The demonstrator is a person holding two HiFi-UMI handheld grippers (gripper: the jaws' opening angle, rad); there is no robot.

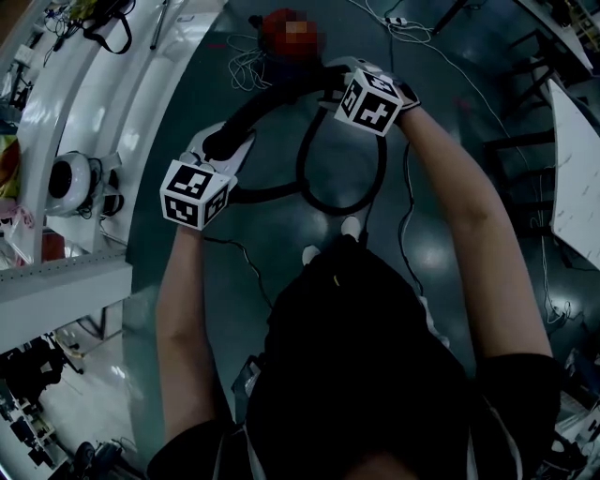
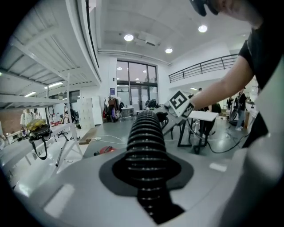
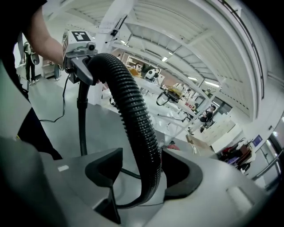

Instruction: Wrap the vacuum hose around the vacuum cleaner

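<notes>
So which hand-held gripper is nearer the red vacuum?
Right. The right hand-held gripper hangs close by the red vacuum; the left hand-held gripper holds the hose farther back.

Under me, the dark glossy floor [image 1: 450, 262] carries the red vacuum cleaner [image 1: 279, 28]. A loop of the black vacuum hose [image 1: 342, 208] rests just ahead of my shoes [image 1: 351, 226], with a thin black cable [image 1: 408, 220] and tangled white cords [image 1: 246, 67] nearby.
</notes>
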